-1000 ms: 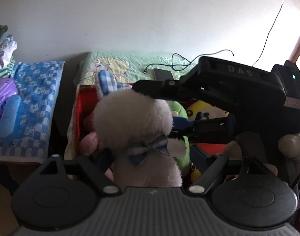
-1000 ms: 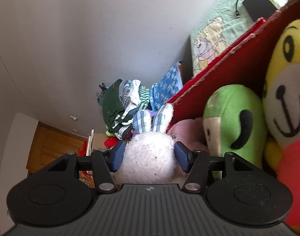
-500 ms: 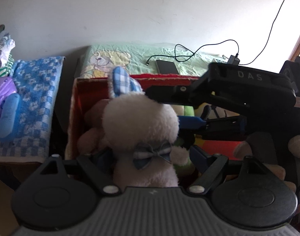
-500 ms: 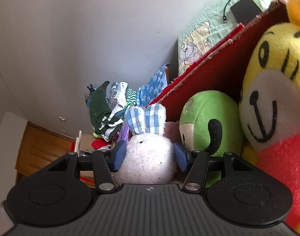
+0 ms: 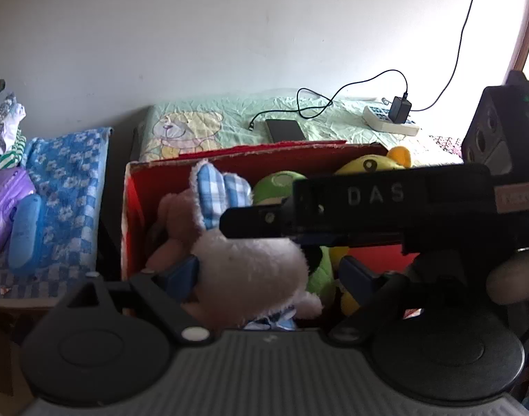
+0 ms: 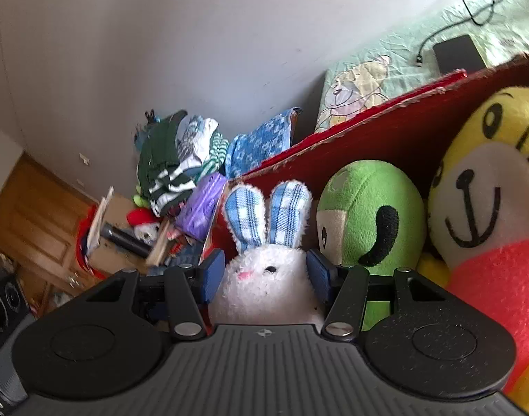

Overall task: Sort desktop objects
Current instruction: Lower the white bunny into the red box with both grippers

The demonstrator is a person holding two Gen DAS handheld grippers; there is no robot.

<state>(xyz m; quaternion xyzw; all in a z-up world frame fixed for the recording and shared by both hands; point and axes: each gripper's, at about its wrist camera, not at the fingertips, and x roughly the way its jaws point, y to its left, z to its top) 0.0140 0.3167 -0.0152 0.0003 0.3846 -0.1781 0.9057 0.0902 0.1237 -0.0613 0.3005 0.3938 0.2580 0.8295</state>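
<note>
Rabbit (image 6: 267, 277), white plush with blue plaid ears, sits between the blue pads (image 6: 214, 274) of the right gripper (image 6: 266, 277); both pads press its head, jaws clenched on it. Rabbit faces the right camera, ears upright, over the left end of the red box (image 6: 385, 128).

Left view: left gripper (image 5: 269, 274) jaws stand released, wide apart. Left pad (image 5: 181, 274) is touching or just beside the rabbit's body; right pad (image 5: 354, 277) is clear of it. Rabbit leans left, ears pointing up toward the box's back wall. Right gripper's black body, lettered "DAS", crosses the view from the right above the rabbit; fingers of a hand (image 5: 510, 277) show at its handle.

Box contents: green plush (image 6: 371, 215) just right of the rabbit, yellow plush (image 6: 486, 187) with a red body further right, pink plush (image 5: 170, 215) at the left wall behind the rabbit.

Behind the box: green bear-print cloth (image 5: 209, 121), phone (image 5: 285, 130), cable, charger in a power strip (image 5: 392, 118). Left of the box: blue floral cloth (image 5: 67, 180), purple pack (image 5: 4, 204).
</note>
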